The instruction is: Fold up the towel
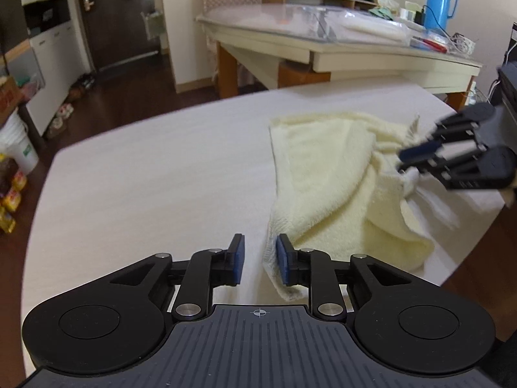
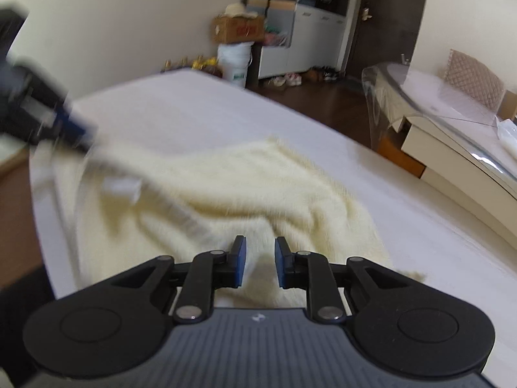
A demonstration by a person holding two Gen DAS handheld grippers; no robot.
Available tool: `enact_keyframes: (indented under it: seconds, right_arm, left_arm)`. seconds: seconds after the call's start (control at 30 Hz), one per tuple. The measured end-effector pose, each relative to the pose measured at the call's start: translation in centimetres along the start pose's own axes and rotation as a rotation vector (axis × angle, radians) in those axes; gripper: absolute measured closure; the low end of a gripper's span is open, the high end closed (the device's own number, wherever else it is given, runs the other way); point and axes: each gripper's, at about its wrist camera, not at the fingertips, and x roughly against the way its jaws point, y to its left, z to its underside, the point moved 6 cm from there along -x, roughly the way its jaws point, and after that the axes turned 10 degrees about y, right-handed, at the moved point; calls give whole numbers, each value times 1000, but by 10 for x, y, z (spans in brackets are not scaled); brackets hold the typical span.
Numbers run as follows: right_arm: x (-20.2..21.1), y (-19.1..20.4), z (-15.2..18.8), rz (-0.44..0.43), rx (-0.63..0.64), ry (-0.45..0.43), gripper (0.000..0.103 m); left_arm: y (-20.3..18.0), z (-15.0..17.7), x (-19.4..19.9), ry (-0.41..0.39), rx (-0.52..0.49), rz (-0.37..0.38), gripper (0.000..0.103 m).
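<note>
left gripper (image 1: 259,260): jaws spread, empty | right gripper (image 2: 258,263): jaws spread, empty | towel (image 1: 336,174): rumpled on table (image 1: 145,177), folding unfinished

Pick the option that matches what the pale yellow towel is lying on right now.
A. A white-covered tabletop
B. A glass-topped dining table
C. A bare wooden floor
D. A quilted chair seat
A: the towel lies crumpled on the white tabletop; the glass-topped table stands apart in the background with no towel on it.
</note>
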Motion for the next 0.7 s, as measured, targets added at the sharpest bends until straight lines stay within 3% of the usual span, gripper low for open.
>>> enact_keyframes:
  seconds: [0.07,0.13,0.23,0.3,0.37,0.43,0.6,0.67,0.7]
  right_arm:
    - [8,-4,13,60,-5,15,82]
    - [20,-4,19,67,-37,-14,81]
    - [43,9,14,1,-68,-151,69]
    - [51,29,3,-44,-17,-219,59]
    - [50,49,-11,-91,56,-243,58]
    - [40,70,-27,-136,151,-250,57]
    - [20,92,-56,-192,222,-234,36]
    - [6,101,-64,-150,239,-203,38]
    - [2,101,-65,-125,243,-191,46]
  left_arm:
    - [-1,-10,-5,-6,-23,0,78]
    - [-4,-18,-11,-9,-45,2,77]
    - [-5,-17,-14,-4,-54,12,77]
    - [-6,-10,-14,8,-54,14,77]
    - [-6,-1,-13,26,-52,9,78]
    - [-5,15,-14,53,-38,9,78]
    - [-10,45,-11,80,-17,25,78]
    - [-10,49,-6,70,-14,28,78]
    - [-9,48,-4,62,-15,27,78]
